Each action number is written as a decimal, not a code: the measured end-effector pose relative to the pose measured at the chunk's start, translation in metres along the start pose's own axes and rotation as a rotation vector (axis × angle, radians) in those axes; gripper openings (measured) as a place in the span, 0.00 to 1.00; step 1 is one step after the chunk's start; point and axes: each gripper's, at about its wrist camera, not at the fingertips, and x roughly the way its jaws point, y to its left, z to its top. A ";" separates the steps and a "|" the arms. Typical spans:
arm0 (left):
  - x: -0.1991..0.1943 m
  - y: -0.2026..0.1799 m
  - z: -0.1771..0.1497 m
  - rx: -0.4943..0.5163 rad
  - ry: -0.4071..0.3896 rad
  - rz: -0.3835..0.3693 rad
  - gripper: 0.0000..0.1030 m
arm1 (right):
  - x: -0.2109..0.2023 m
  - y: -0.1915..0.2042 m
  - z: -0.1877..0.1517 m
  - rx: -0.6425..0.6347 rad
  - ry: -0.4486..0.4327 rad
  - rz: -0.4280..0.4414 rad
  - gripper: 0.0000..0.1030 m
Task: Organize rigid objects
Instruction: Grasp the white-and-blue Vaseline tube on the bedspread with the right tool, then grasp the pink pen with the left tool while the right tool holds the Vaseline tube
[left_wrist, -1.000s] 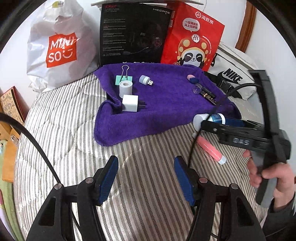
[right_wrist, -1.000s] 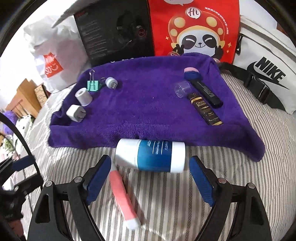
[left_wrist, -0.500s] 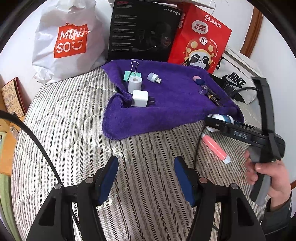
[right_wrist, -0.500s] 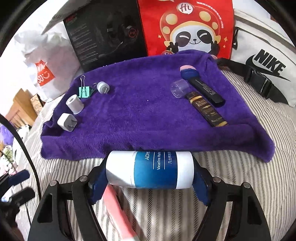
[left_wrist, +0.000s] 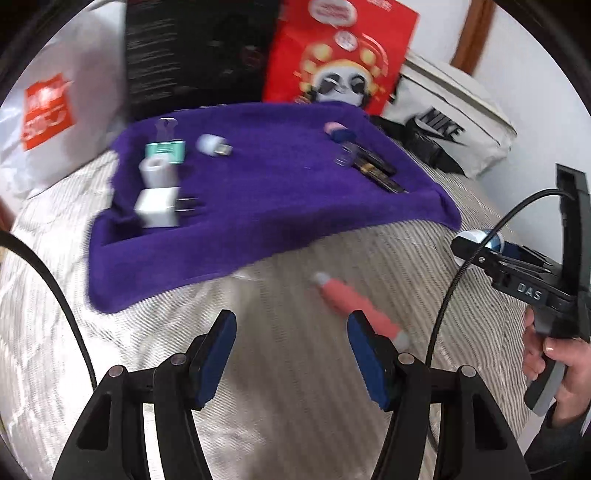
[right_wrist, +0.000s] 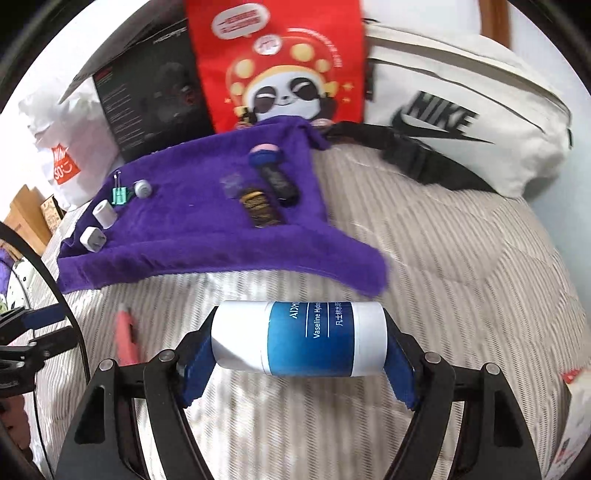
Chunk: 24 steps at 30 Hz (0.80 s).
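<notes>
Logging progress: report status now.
Right hand-held gripper clamped on blue-and-white tube, ends between pads. Left hand-held gripper open, empty, near pink tube on bed. Purple towel ahead, nothing blocking.

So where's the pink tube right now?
The pink tube lies on the striped bedding, just off the purple towel's near edge, partly behind the open left gripper's right finger in the left wrist view.

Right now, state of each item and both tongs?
Vaseline bottle: lying sideways, clamped end to end in right tongs, above the bed.
Pink tube: loose on striped bed, off the towel.
Left tongs: open, empty.
Purple towel: spread flat.
White plug adapter: on towel, prongs out.
Binder clip: on towel.
</notes>
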 end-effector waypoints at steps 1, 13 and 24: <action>0.004 -0.006 0.002 0.004 0.007 -0.002 0.59 | -0.003 -0.007 -0.002 0.005 -0.002 -0.007 0.75; 0.033 -0.049 0.002 0.113 0.066 0.090 0.59 | -0.021 -0.037 -0.009 0.037 -0.030 -0.035 0.75; 0.017 -0.022 -0.009 0.162 0.055 0.131 0.54 | -0.021 -0.027 -0.010 0.015 -0.031 -0.016 0.75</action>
